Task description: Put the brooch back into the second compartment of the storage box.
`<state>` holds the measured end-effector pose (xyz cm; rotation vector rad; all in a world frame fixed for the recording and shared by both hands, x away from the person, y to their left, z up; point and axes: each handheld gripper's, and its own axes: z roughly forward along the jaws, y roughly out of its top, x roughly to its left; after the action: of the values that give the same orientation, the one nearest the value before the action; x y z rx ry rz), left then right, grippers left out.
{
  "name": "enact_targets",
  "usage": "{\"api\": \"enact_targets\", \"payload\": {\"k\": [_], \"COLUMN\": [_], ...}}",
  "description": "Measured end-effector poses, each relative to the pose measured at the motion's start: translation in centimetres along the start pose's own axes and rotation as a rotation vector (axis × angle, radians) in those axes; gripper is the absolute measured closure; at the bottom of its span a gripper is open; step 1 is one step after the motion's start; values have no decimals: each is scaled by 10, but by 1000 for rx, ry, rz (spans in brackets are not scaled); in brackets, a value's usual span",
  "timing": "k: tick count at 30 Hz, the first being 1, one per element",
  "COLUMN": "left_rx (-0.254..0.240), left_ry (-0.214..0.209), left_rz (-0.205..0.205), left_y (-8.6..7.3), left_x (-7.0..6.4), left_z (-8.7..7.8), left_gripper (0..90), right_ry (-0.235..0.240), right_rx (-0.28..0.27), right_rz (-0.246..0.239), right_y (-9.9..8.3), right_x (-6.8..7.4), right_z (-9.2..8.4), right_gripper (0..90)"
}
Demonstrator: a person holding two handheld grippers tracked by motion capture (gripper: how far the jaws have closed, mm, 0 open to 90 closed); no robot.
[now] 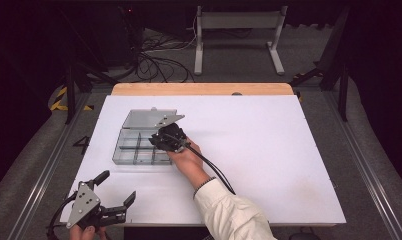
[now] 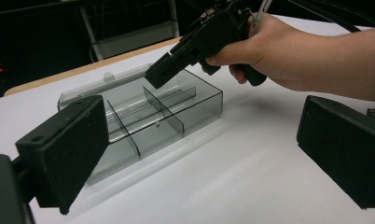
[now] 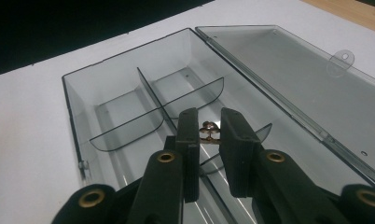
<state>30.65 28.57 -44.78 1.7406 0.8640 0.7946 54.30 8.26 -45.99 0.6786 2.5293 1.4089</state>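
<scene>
A clear grey plastic compartment box (image 1: 120,148) lies open on the white table, its lid (image 1: 141,119) folded back on the far side. My right gripper (image 1: 158,142) hangs over the box's right-hand compartments, tips pointing down. In the right gripper view its jaws (image 3: 209,126) are shut on a small brass-coloured metal piece (image 3: 209,132) above the dividers (image 3: 148,91) of the box (image 3: 78,107). My left gripper (image 1: 118,186) rests open at the table's near left corner with nothing between its pads (image 2: 66,144). From there the box (image 2: 195,109) and the right gripper (image 2: 160,74) show farther off.
A white sheet (image 1: 269,150) covers the table, with a wooden strip (image 1: 204,89) along its far edge. The lid (image 3: 288,70) has a small hanging tab (image 3: 342,59). A cable (image 1: 214,170) trails from the right gripper along the sleeve. Stands and cables sit on the floor beyond.
</scene>
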Motion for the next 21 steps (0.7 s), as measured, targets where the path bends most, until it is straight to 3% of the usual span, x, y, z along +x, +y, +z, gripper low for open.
{"api": "enact_targets", "payload": {"k": [21], "left_rx": [-2], "left_ry": [-2], "left_rz": [-3], "left_y": [0], "left_x": [0], "left_z": [0], "left_gripper": [30], "right_ry": [-31], "right_rx": [8], "right_rz": [-50], "right_y": [0], "right_x": [4], "right_z": [12], "right_gripper": [784]}}
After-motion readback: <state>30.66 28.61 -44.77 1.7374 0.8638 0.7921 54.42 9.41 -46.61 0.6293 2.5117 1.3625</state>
